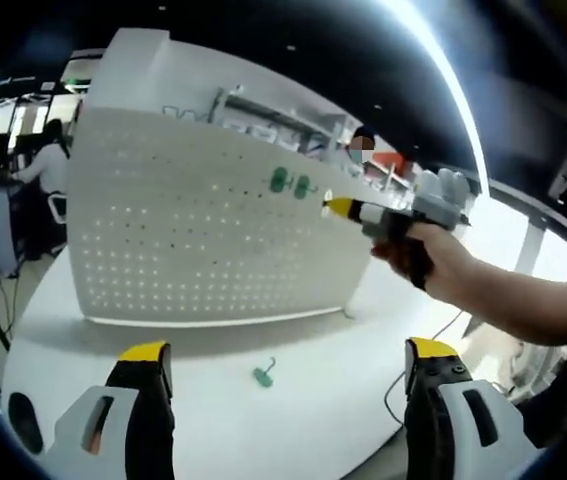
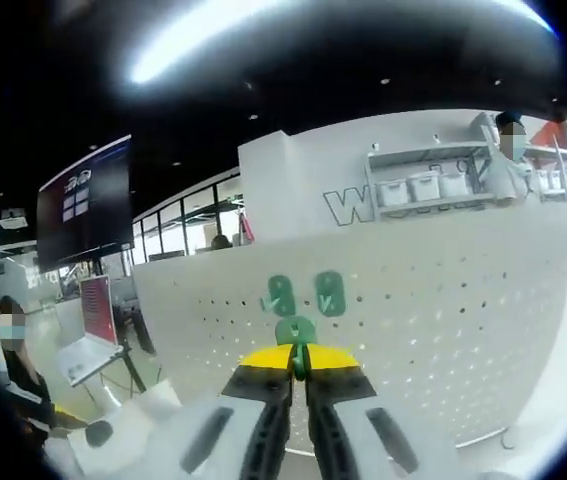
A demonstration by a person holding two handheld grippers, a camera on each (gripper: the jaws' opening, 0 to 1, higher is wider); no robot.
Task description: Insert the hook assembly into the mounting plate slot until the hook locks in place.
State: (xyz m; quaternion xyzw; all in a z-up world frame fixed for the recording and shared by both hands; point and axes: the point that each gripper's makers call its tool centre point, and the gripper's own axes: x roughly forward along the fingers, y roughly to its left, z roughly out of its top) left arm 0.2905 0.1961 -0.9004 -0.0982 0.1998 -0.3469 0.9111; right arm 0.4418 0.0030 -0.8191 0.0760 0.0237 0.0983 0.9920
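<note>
in the right gripper view the right gripper (image 2: pixel 300 362) has its yellow-tipped jaws clamped on a green hook (image 2: pixel 296 331), held right up at the white pegboard (image 2: pixel 443 300). two more green hooks (image 2: pixel 304 294) sit on the board just above, at twelve o'clock from the held one. in the left gripper view the left gripper (image 1: pixel 288 362) has its jaws wide apart over the white table (image 1: pixel 313 420), where a loose green hook (image 1: pixel 264 375) lies between them. at two o'clock a hand (image 1: pixel 433 255) brings the other tool to the board.
</note>
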